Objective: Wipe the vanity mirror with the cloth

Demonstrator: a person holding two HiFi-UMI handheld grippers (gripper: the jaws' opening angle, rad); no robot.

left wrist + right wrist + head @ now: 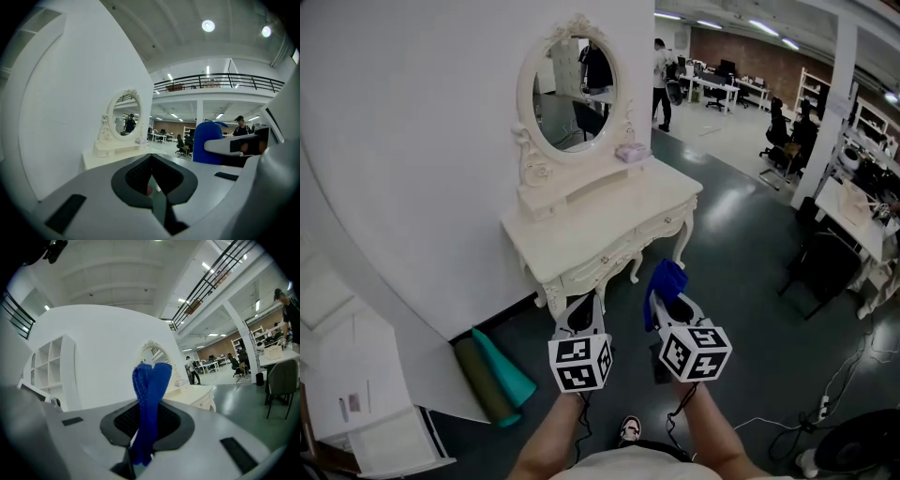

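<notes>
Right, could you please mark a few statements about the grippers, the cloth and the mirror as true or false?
The right gripper is shut on the blue knitted cloth. True.
The left gripper grips a second cloth. False: its jaws are together on nothing.
The cloth touches the oval vanity mirror. False: it is held apart, short of the cream dressing table.
Teal and olive rolled mats lie beside that table. True.

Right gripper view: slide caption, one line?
Right gripper clamps a blue cloth, pointed toward the white vanity table and its oval mirror.
</notes>
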